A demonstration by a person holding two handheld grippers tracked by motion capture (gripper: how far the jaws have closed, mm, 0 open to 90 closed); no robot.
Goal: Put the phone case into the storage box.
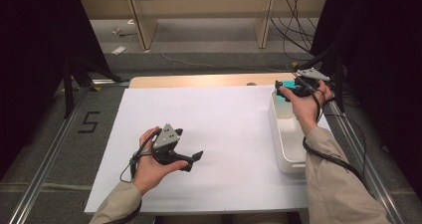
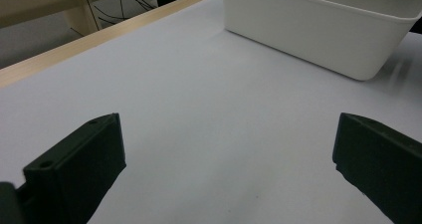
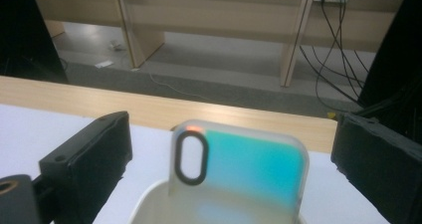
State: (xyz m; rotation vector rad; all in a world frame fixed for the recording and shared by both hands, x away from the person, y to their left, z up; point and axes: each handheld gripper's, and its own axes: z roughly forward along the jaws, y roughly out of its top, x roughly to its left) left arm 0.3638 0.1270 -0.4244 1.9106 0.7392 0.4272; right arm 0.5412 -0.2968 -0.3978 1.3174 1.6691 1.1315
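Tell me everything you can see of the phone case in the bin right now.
The phone case looks like a translucent, frosted shell with a teal-green iridescent sheen and a dark-rimmed oval camera cutout near one upper corner. It stands upright at the far end of the white bin, its lower part inside, apparently leaning on the end wall. The right gripper sits open around it, jaws clear of its sides.

wooden table (image 1: 199, 79) under white sheet (image 1: 219, 134); white bin (image 1: 286, 144), seemingly plastic.
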